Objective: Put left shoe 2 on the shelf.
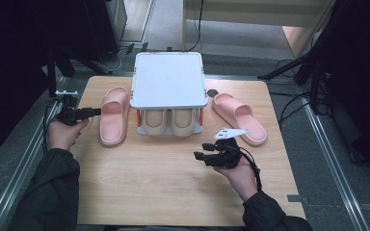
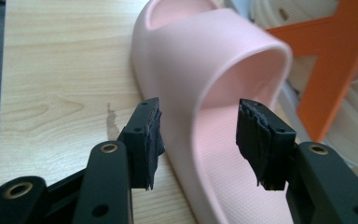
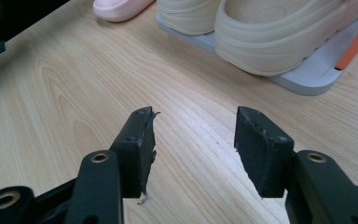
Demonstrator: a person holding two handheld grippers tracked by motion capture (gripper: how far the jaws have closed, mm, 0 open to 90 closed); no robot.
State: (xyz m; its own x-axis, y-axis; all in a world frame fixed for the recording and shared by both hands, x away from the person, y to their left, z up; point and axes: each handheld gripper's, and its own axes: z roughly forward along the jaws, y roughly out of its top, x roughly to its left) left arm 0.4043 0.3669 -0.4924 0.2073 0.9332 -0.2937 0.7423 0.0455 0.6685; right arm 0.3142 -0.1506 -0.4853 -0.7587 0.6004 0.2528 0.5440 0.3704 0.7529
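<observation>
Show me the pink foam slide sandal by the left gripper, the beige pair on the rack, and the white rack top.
pink foam slide sandal (image 1: 114,115), high view, strap
beige rubber clogs (image 1: 169,121), high view, heels
white square rack top (image 1: 168,79), high view, centre

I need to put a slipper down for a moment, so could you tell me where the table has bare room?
The widest bare patch is the near half of the table, in front of the rack, around the right gripper. The far half is crowded: a pink slipper by the left gripper, the rack, then the other slipper.
</observation>
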